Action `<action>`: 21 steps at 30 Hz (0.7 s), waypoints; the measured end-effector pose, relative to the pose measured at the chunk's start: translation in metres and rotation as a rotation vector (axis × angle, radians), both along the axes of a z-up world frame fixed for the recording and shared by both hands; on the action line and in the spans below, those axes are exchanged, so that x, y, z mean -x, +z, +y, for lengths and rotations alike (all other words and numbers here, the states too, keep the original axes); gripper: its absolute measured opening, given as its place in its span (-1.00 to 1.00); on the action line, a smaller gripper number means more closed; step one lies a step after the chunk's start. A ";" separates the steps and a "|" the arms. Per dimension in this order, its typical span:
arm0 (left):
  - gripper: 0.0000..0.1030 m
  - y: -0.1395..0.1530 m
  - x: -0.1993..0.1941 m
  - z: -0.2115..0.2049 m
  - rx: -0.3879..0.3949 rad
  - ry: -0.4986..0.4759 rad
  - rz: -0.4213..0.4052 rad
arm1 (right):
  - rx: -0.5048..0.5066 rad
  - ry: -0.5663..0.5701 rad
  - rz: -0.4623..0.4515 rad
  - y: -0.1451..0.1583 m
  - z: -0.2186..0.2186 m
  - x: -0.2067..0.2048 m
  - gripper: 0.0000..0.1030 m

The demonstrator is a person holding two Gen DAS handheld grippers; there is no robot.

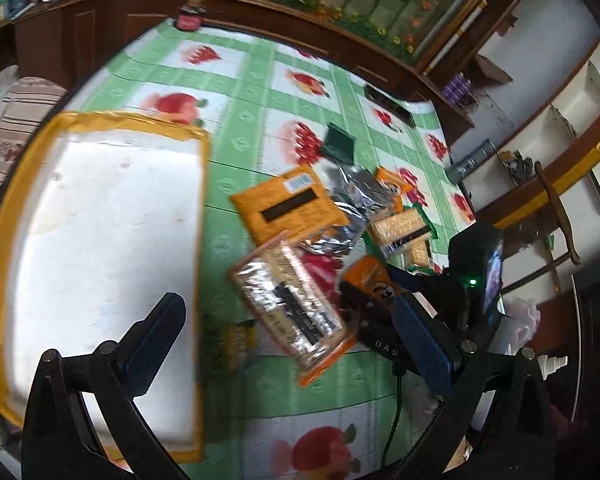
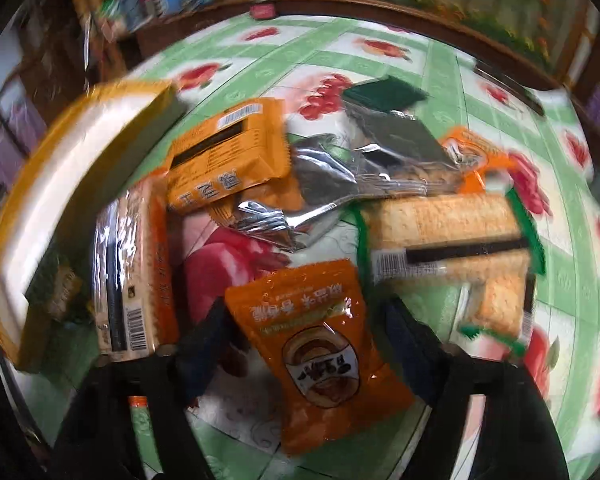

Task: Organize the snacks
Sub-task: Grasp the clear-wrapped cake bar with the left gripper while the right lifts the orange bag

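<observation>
I observe my right hand-held gripper (image 2: 304, 344) spread wide, its fingers either side of an orange snack pouch (image 2: 320, 356) lying on the surface (image 2: 380, 60); neither finger visibly grips it. My left hand-held gripper (image 1: 292, 344) is likewise wide open, holding nothing. A yellow-rimmed white tray (image 1: 100, 248) sits at the surface's left edge. Cracker packs (image 2: 452, 240) and a foil wrapper (image 2: 340, 184) lie mid-surface.

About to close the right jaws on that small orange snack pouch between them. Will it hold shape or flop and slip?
The orange pouch looks like a soft, puffy sealed film bag, so it will probably sag and crumple rather than stay stiff. Its glossy film shows glare, so it may slide in the right gripper. It likely weighs little.
</observation>
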State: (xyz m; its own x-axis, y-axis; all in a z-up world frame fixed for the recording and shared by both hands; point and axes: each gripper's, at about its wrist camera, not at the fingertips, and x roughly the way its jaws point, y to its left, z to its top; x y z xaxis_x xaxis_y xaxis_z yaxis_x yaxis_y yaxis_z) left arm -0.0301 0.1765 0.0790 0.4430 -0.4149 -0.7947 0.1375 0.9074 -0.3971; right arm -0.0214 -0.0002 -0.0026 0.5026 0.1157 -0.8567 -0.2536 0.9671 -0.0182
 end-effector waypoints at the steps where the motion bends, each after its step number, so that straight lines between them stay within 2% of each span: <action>1: 1.00 -0.005 -0.004 -0.008 -0.015 -0.010 0.010 | 0.012 -0.016 0.000 0.002 -0.004 0.001 -0.02; 7: 1.00 -0.030 -0.019 -0.045 -0.082 -0.052 0.058 | -0.083 -0.055 0.042 0.007 -0.033 0.020 -0.04; 13: 1.00 -0.057 -0.031 -0.074 -0.267 -0.071 0.084 | -0.149 -0.078 0.059 0.007 -0.045 0.039 -0.04; 17: 1.00 -0.063 -0.030 -0.077 -0.320 -0.072 0.085 | -0.172 -0.086 0.062 0.006 -0.051 0.043 -0.04; 18: 1.00 -0.067 -0.031 -0.076 -0.321 -0.079 0.116 | -0.177 -0.088 0.061 0.005 -0.053 0.044 -0.04; 19: 1.00 -0.074 -0.031 -0.072 -0.275 -0.081 0.175 | -0.185 -0.092 0.061 0.005 -0.054 0.046 -0.04; 20: 0.98 -0.073 -0.030 -0.068 -0.243 -0.069 0.186 | -0.193 -0.095 0.061 0.006 -0.055 0.048 -0.04; 21: 0.89 -0.067 -0.022 -0.063 -0.195 -0.067 0.158 | -0.201 -0.097 0.061 0.006 -0.057 0.049 -0.04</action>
State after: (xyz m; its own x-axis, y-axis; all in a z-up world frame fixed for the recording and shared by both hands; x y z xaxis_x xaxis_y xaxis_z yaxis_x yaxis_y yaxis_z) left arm -0.0082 0.1135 0.0124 0.2836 -0.2714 -0.9197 0.1497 0.9599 -0.2371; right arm -0.0703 -0.0570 0.0031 0.4676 0.2410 -0.8505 -0.1543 0.9696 0.1899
